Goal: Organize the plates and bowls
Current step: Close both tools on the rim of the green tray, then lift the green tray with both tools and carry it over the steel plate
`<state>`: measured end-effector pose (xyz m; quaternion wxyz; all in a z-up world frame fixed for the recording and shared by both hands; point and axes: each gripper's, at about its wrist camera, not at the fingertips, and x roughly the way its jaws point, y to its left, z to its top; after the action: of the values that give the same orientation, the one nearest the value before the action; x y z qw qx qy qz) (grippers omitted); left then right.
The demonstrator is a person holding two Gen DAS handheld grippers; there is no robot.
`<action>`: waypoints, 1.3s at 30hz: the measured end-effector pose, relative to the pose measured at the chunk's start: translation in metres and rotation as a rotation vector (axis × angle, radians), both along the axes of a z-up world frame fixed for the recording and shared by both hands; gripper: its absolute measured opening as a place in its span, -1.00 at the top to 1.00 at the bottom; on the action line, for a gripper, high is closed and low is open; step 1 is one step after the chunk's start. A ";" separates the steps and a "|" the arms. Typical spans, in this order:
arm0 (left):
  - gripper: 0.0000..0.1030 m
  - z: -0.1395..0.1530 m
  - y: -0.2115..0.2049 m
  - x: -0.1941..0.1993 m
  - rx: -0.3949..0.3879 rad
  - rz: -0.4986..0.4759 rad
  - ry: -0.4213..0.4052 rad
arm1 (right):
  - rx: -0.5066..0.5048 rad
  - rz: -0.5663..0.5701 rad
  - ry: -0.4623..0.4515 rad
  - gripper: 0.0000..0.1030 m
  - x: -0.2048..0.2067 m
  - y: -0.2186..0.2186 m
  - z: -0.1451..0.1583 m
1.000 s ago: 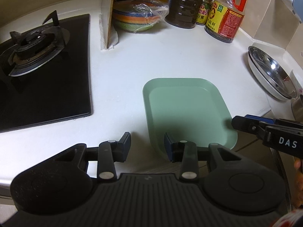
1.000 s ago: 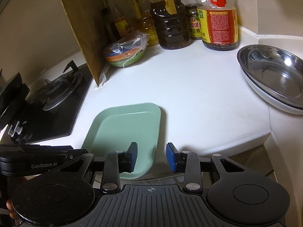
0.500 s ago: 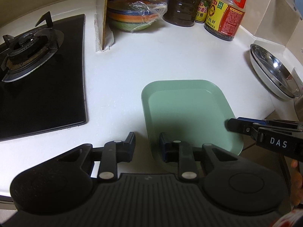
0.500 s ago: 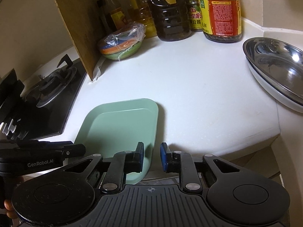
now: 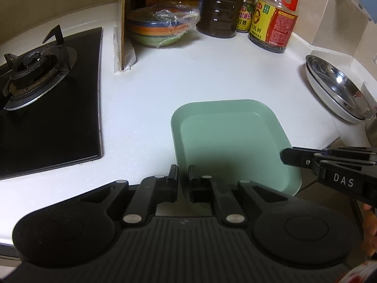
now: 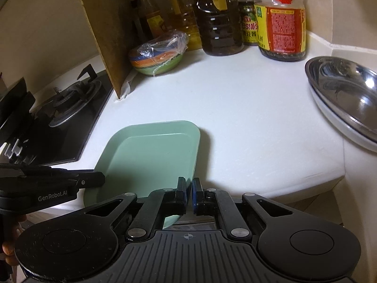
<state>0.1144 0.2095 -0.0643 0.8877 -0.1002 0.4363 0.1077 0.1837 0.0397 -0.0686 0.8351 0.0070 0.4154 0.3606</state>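
A pale green rectangular plate (image 5: 231, 141) (image 6: 150, 155) lies on the white counter, its near end over the front edge. My left gripper (image 5: 182, 174) is shut on the plate's near left rim. My right gripper (image 6: 188, 185) is shut on its near right rim. Each gripper shows in the other's view: the right gripper (image 5: 292, 156) at the plate's right side, the left gripper (image 6: 94, 179) at its left side. A stack of coloured bowls (image 5: 160, 30) (image 6: 157, 59) in plastic wrap sits at the back. A steel dish (image 5: 339, 92) (image 6: 348, 99) rests on a white plate at the right.
A black gas stove (image 5: 35, 70) fills the left. An upright brown board (image 5: 122, 23) stands between stove and bowls. Oil and sauce bottles (image 5: 273, 18) line the back wall. Bare white counter (image 5: 212, 70) lies between the green plate and the bottles.
Both grippers have closed from open onto the green plate's near rim, one at each side. The hands have barely shifted, and the plate stays on the counter.
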 end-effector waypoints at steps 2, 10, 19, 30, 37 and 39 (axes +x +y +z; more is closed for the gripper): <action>0.86 0.003 -0.004 -0.001 0.005 -0.001 -0.006 | 0.002 0.002 -0.009 0.90 -0.002 -0.004 0.003; 0.86 0.017 -0.029 0.000 0.021 -0.025 -0.039 | 0.025 -0.013 -0.035 0.90 -0.007 -0.031 0.013; 0.87 0.045 -0.085 0.009 0.032 -0.118 -0.124 | 0.054 -0.103 -0.085 0.89 -0.013 -0.098 0.040; 0.87 0.070 -0.169 0.028 0.041 -0.251 -0.221 | 0.059 -0.239 -0.151 0.89 -0.012 -0.189 0.065; 0.86 0.079 -0.203 0.056 0.058 -0.320 -0.251 | 0.057 -0.319 -0.178 0.89 0.000 -0.219 0.074; 0.86 0.080 -0.206 0.068 0.056 -0.336 -0.255 | 0.057 -0.341 -0.182 0.89 0.007 -0.222 0.075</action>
<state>0.1824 0.0033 0.0159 0.9437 -0.0139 0.3278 -0.0433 0.1912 -0.1828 0.0061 0.9178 0.0684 0.3204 0.2245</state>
